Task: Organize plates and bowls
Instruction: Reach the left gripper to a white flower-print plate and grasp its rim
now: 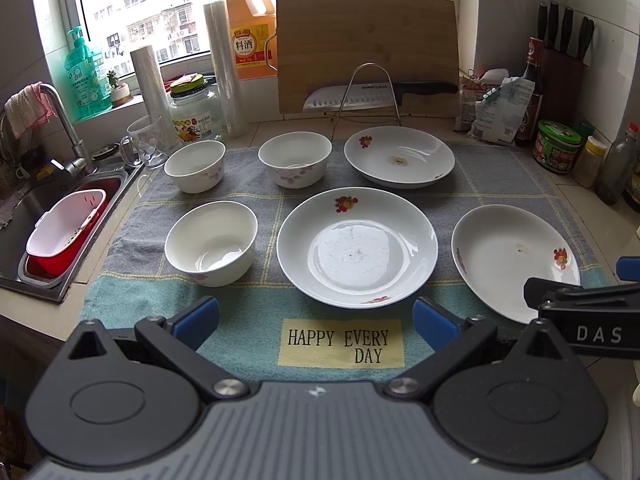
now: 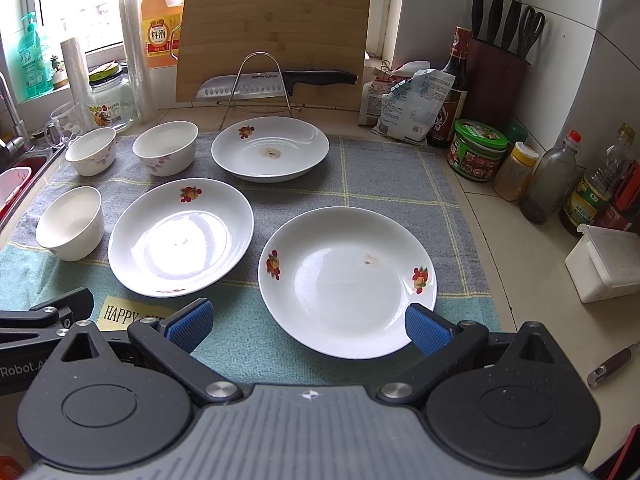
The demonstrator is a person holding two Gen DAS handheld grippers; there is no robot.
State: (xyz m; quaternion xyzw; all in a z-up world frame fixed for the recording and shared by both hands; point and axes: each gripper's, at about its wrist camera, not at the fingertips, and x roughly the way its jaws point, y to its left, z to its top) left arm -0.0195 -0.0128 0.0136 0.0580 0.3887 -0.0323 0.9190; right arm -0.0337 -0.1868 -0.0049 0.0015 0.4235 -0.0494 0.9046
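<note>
The right gripper (image 2: 308, 326) hangs wide open; a white floral-print ceramic plate (image 2: 347, 282) lies just ahead between its blue pads (image 2: 426, 330), on the checked towel (image 2: 380, 176).

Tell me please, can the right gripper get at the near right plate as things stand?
Probably yes. The right gripper is open and the near right plate lies directly ahead on the towel, with nothing stacked on it or between.

Daylight pours through the wide window (image 1: 168, 12) behind the pale tiled counter (image 2: 516, 256); white tiled walls (image 2: 580, 40) meet at the right, and a steel sink (image 1: 24, 216) sits left.
</note>
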